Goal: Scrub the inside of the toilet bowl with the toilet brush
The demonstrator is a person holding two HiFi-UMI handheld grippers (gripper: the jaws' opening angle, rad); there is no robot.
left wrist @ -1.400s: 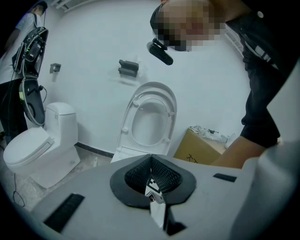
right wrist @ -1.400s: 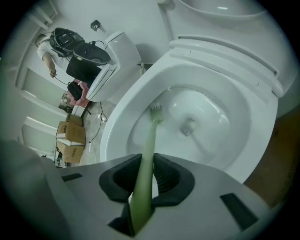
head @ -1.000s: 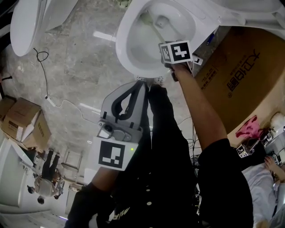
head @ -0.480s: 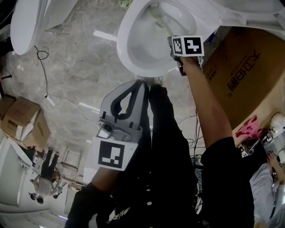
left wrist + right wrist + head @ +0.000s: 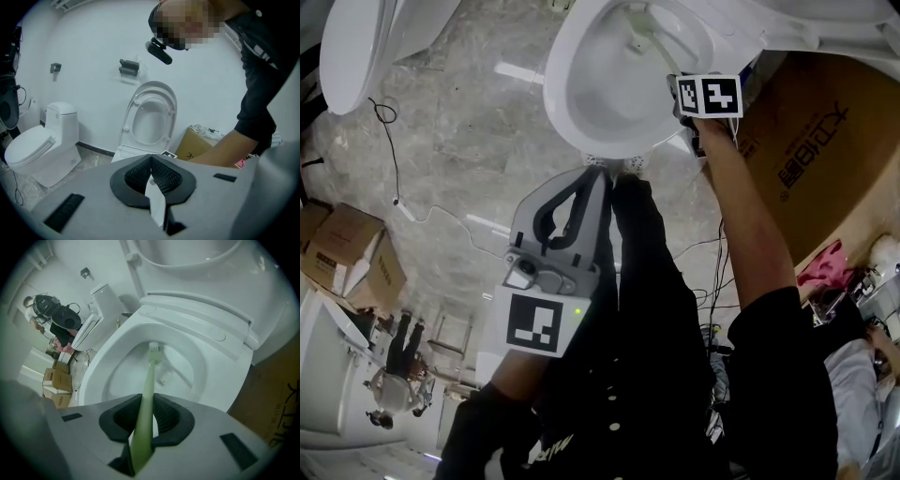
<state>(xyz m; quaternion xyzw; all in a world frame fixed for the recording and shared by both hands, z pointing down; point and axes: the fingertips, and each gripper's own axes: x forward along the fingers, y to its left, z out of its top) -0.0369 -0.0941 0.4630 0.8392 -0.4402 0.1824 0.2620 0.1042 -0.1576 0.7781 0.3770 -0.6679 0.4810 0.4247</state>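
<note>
Toilet brush (image 5: 146, 394), pale green, runs between the fingers of the right gripper (image 5: 144, 417), which are clamped on its handle. Its bristled head reaches down inside the toilet bowl (image 5: 105, 371). The head view shows only that gripper's top over the bowl's rim, not the grip. The left gripper (image 5: 151, 174) hangs well apart, fingers closed together on nothing. Its view alone shows a second toilet (image 5: 42, 145).

Your toilet brush (image 5: 148, 380) runs off the right gripper view's bottom edge (bristles too small to judge); head view crops the toilet bowl (image 5: 581, 103) on its far side.
</note>
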